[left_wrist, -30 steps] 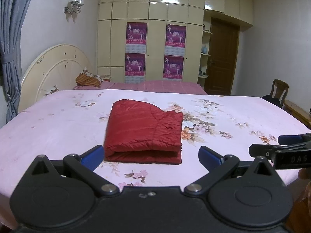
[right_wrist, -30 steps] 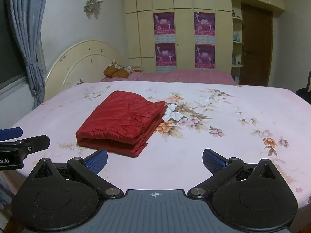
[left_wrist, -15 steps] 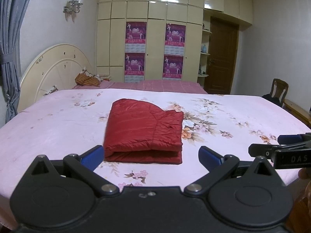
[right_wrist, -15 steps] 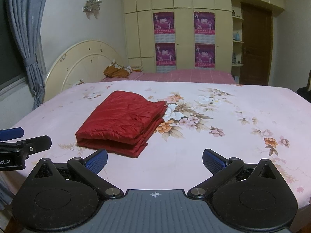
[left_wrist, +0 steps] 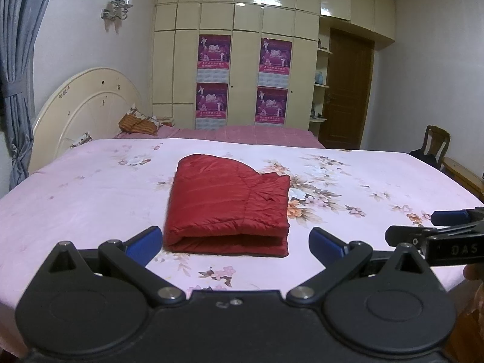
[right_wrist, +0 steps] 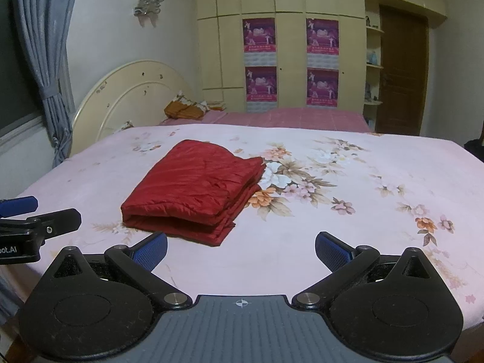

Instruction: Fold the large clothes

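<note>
Jacket (left_wrist: 230, 199): red quilted cloth, slight sheen, stitched ribs.
Sheet (left_wrist: 90, 187): pink floral cloth, matt, smooth.
Left gripper (left_wrist: 235, 242): matt black plastic, blue textured pads (left_wrist: 144, 240), bright metal pivot pins.
Right gripper (right_wrist: 241, 248): same, with ribbed grey plate.
Wardrobe (left_wrist: 248, 21): cream panels, glossy.
Door (left_wrist: 348, 90): dark wood.
Curtain (right_wrist: 45, 60): grey cloth, pleated.

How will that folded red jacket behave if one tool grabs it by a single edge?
The red jacket would probably flop open: its stacked layers lie loose, nothing pinning them. The quilted, puffy look suggests it is light for its bulk. Its shiny fabric looks slick, so it may slide on the bedsheet when pushed. Both tools are open, away from it.
</note>
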Available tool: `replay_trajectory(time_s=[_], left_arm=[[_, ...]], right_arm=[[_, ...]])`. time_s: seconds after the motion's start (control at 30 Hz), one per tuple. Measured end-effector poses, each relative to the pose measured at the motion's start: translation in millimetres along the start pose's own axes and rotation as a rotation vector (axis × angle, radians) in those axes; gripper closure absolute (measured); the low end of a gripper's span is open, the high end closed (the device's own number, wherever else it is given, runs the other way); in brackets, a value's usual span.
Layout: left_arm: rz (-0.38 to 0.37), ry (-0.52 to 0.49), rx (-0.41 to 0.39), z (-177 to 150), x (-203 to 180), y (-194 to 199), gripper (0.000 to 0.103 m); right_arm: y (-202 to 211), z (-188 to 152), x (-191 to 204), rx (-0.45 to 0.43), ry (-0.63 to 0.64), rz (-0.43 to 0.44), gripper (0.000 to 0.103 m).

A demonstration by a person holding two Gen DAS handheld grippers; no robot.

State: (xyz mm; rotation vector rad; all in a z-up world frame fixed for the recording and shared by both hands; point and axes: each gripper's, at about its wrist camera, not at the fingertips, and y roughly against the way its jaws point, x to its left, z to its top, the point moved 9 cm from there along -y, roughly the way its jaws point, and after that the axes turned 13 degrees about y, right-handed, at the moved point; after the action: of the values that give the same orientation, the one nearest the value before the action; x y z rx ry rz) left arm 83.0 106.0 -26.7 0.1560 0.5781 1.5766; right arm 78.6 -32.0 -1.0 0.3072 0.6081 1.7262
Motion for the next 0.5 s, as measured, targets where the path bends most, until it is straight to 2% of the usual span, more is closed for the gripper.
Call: replay_trajectory(time_s=[0.5], left_arm=[[0.023,-0.011,0.028,-6,11,-8,0.001]], right_arm=[[-4,1,3,0.006,-0.001,0.003,0.000]])
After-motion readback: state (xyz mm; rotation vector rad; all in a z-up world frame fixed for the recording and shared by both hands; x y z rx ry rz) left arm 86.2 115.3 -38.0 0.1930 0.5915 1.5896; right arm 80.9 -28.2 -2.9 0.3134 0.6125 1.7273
